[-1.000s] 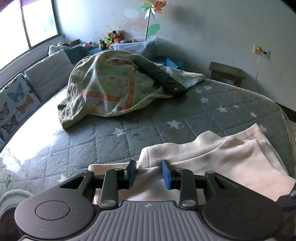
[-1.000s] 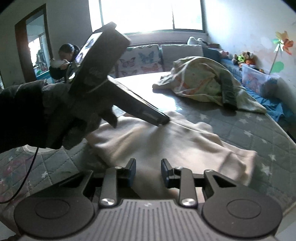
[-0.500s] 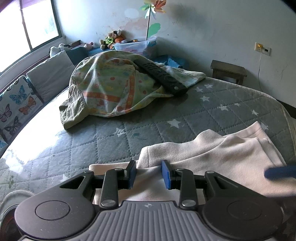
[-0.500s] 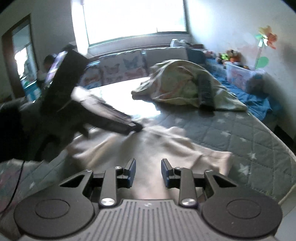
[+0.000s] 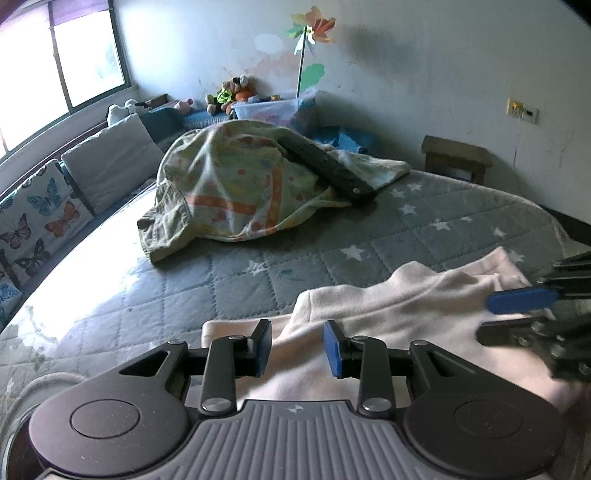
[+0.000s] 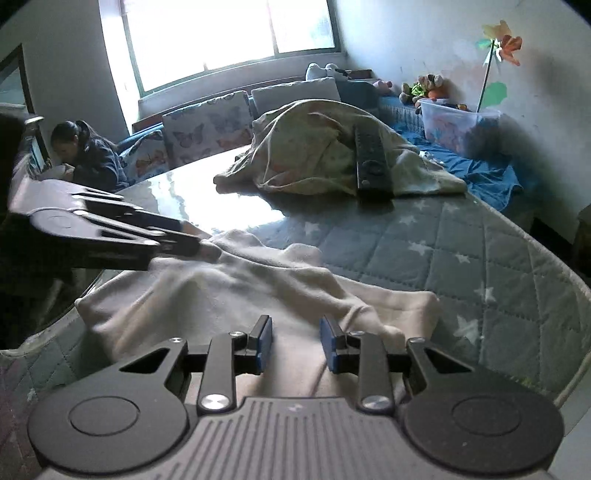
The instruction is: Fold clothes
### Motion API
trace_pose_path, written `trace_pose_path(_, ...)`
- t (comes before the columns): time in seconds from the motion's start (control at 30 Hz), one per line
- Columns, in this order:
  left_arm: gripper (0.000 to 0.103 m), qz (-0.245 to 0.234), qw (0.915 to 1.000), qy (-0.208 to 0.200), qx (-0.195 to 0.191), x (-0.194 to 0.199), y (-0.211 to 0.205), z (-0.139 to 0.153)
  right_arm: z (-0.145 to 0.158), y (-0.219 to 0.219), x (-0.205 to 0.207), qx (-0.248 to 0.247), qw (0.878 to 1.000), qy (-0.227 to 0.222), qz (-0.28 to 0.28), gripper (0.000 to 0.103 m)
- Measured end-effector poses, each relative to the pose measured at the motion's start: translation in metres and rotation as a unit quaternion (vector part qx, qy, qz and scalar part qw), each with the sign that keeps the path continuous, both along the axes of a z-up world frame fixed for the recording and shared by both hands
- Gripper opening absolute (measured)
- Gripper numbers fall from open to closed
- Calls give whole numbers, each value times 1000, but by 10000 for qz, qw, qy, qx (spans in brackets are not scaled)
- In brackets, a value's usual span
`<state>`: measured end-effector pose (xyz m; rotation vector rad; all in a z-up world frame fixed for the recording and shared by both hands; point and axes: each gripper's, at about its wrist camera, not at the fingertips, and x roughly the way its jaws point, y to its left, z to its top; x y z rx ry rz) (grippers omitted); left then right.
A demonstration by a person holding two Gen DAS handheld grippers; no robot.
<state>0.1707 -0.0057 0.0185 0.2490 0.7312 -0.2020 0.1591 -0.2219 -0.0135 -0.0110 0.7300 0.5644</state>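
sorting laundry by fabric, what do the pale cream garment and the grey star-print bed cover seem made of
Pale cream garment: looks like soft fleece or brushed knit, matt and slightly fuzzy, lying in thick rounded folds.
Grey star-print bed cover: looks like quilted padded cloth, with stitched diamond lines and puffed squares; it has a slight sheen where window light falls, perhaps a synthetic fabric.

The grey star-quilted bed (image 5: 424, 221) is being lit through a bright window (image 6: 229, 33); butterfly cushions (image 5: 33, 218) are being propped against the wall.
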Motion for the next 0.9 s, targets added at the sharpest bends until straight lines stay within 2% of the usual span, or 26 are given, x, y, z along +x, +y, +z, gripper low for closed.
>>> trace_pose_path(0.27,35,90,9999,95,54,-31,29,-5,-3,-11,6,27,9998,-27,-178,28)
trace_pose_path(0.43,39,236,9995,182,-92,-37,45,-14,-3,-10,6,-33,9999,-45,-132,29)
trace_pose_path(0.6,39,335,9993,118,-146,-44,47,-6,0,-9,3,-59,9999,-113,-117,29)
trace_pose_path(0.73,39,482,9977,302,-372,-45,56,-7,8,-10,-6,45,9997,-218,-66,29)
trace_pose_path(0.9,35,522,9969,479,-356,-44,53,-12,12,-8,-21,183,9995,-164,188,29)
